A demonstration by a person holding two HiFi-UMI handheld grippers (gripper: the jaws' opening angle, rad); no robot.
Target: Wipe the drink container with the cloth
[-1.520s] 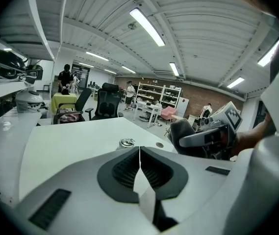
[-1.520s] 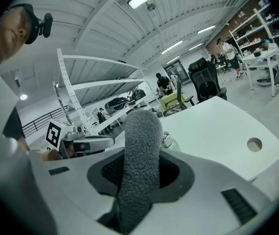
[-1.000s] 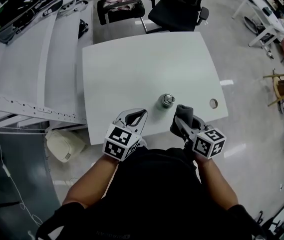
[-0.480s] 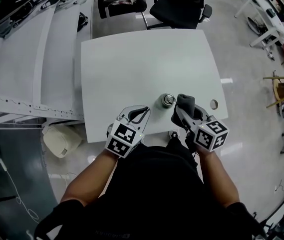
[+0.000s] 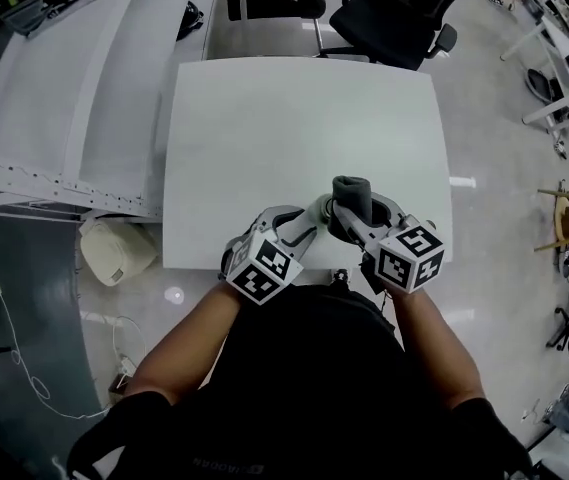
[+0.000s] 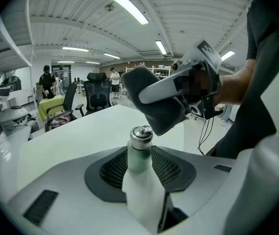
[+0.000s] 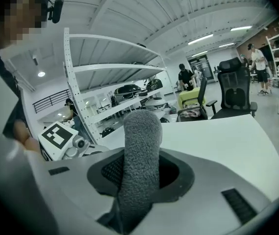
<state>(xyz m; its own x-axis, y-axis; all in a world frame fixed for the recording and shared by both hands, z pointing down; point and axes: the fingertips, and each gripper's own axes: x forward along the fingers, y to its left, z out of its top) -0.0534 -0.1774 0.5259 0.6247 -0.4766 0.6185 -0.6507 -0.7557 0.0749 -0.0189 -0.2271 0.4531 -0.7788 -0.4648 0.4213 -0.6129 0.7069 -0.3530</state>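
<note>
White office table [image 5: 264, 118]: the left gripper [image 5: 302, 223], jaws just opened and not yet clamping, has the upright drink container [image 6: 140, 153] between them; the right gripper [image 5: 357, 213] pinches the grey cloth [image 7: 139, 155] between closed jaws. Wiping early could topple the unheld container.

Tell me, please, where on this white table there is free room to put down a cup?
Nearly the whole table is bare: the far half toward the office chairs, and both side strips. Only the middle of the near edge is crowded: the left gripper, jaws just opening, straddles the bottle, and the right gripper holds the cloth over it.
</note>
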